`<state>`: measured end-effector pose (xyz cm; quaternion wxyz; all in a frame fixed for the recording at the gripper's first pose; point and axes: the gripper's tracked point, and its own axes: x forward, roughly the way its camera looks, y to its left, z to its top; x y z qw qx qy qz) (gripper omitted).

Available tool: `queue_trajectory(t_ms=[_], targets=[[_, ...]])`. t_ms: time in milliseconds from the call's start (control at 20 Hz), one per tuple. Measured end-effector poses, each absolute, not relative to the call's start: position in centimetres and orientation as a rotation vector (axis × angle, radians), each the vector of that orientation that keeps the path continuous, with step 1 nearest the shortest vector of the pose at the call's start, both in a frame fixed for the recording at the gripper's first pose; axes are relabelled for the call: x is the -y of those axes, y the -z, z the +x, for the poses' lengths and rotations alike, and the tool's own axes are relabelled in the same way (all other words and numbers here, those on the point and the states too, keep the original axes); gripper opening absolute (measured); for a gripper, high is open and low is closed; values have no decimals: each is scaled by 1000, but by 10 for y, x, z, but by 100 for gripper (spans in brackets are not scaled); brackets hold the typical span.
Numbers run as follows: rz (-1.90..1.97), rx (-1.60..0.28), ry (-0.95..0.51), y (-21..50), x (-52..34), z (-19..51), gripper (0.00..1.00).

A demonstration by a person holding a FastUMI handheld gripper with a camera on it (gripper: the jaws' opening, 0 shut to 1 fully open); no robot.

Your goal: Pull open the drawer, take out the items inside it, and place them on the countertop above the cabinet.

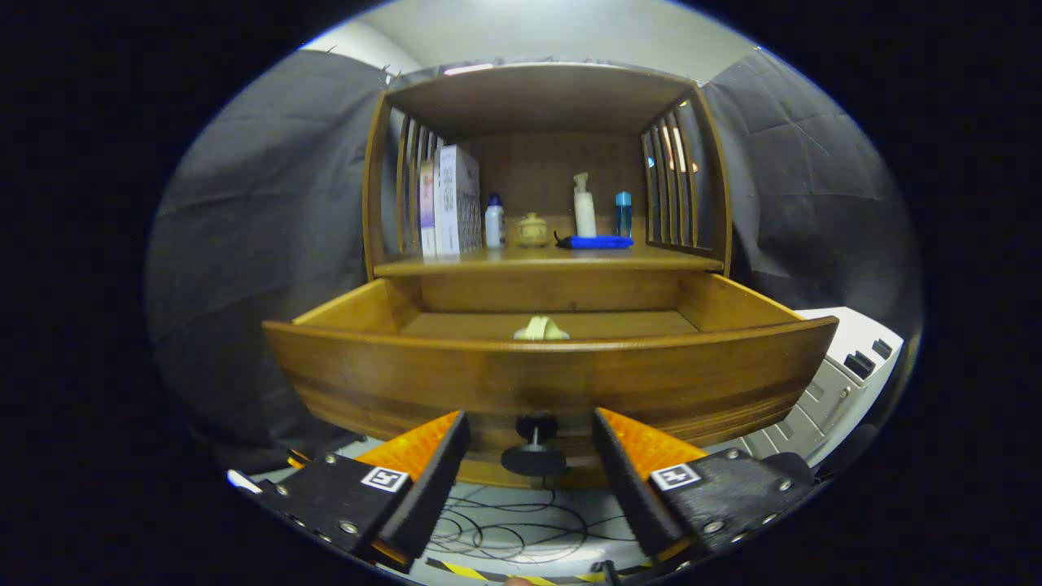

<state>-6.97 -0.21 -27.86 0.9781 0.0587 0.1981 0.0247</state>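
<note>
- Gripper sits low in front of the drawer, its two fingers spread apart with nothing between the pads but air.
- One dark round knob on the drawer front lies in the gap between the fingers, touching neither.
- One drawer, pulled well out from the wooden cabinet; its front panel is just beyond the fingertips.
- One pale yellowish item rests on the drawer floor, near the middle, partly hidden by the front panel.
- On the countertop above the drawer: two upright boxes at the left, one small white bottle with a blue cap, one small lidded jar, one white pump bottle, one slim blue bottle, and one flat blue object lying in front of the pump bottle.
- Print on the boxes is too small to read.
- Each finger mount bears one square black-and-white marker.
- Loose cables lie on the floor below.
</note>
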Motion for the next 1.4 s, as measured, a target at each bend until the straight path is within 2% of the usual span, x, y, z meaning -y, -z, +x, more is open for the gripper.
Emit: queue_trajectory(t_ms=[50, 300, 450, 700, 1050, 1400], targets=[[134, -376, -61, 266, 2, -66, 96], [104, -337, 12, 207, 29, -34, 95], [122, -374, 90, 182, 46, -7, 96], [230, -477, 121, 176, 41, 44, 95], [190, -665, 163, 227, 28, 99, 95], [119, -871, 158, 298, 17, 105, 95]])
